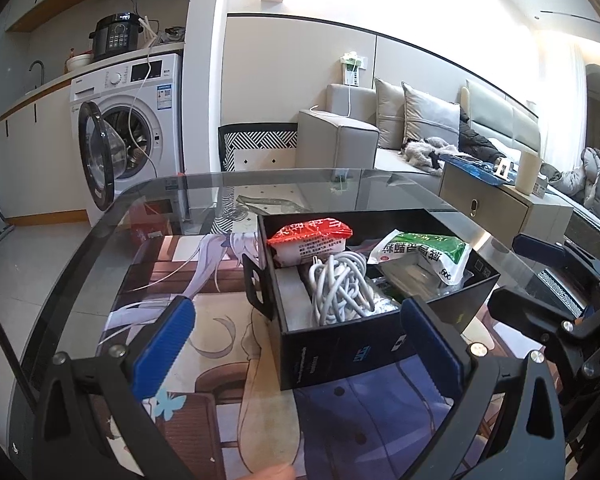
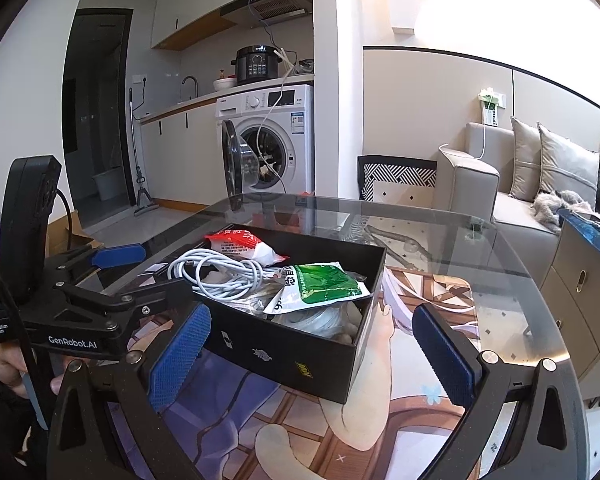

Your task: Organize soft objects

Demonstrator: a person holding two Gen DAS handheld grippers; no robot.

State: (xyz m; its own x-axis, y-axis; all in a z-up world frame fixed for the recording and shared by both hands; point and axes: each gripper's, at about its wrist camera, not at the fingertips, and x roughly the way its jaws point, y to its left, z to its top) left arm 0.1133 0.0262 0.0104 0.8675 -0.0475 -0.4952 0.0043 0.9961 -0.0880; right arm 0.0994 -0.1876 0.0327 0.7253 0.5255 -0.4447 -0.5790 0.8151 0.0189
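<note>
A black open box (image 1: 340, 348) (image 2: 284, 356) sits on the glass table. In it lie a red and white packet (image 1: 310, 240) (image 2: 240, 246), a coiled white cable (image 1: 340, 284) (image 2: 220, 272) and a green and white packet (image 1: 424, 256) (image 2: 320, 286). My left gripper (image 1: 296, 344) is open and empty just in front of the box. My right gripper (image 2: 312, 352) is open and empty around the box's near corner. The left gripper also shows in the right wrist view (image 2: 100, 280), at the box's left side.
The round glass table (image 2: 480, 248) lies over a printed anime mat (image 1: 204, 264). A washing machine (image 1: 132, 120) with its door open stands behind. A grey sofa (image 1: 380, 136) and a cabinet (image 1: 496, 200) are at the right.
</note>
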